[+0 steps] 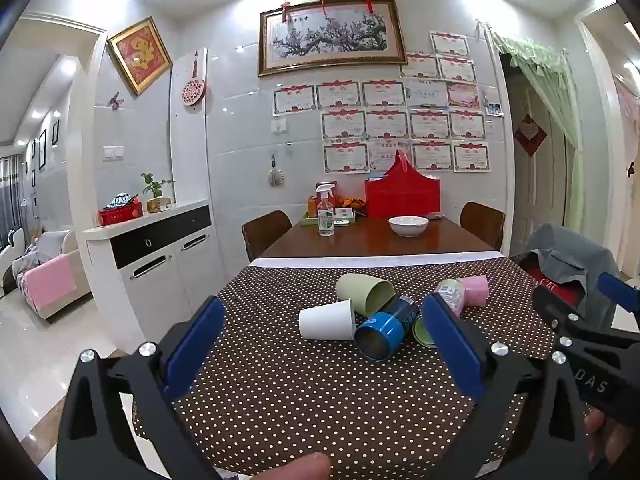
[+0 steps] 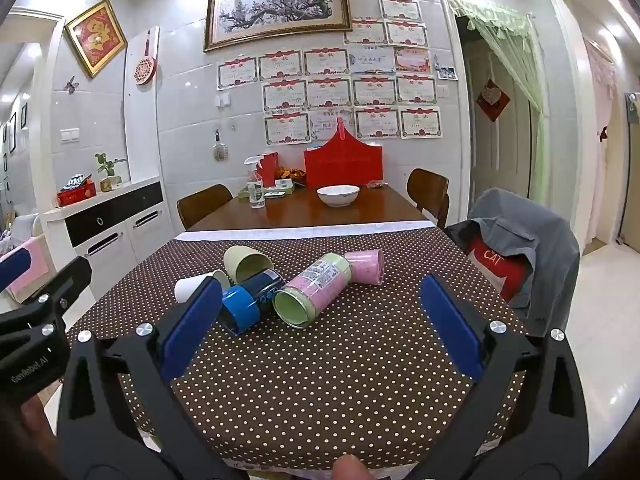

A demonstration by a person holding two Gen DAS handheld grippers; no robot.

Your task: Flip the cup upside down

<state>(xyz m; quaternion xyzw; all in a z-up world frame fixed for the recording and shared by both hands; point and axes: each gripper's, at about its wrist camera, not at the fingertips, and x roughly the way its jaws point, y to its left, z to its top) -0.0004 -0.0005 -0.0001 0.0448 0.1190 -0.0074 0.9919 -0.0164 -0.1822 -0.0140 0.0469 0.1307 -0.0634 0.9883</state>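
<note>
From the left wrist we see our left gripper spread wide, holding nothing, above the dotted cloth. At 12 o'clock lie the cups in a cluster, all on their sides: a white cup, a green cup touching it behind, a blue cup mouth toward us, a pink-green cup partly hidden by our right finger, and a pink cup at 1 o'clock. A bowl sits far back.

From the right wrist our right gripper also gapes wide and empty. The pink-green cup lies at 12 o'clock, the blue cup touching it at 11, and the white cup behind our left finger.
</note>
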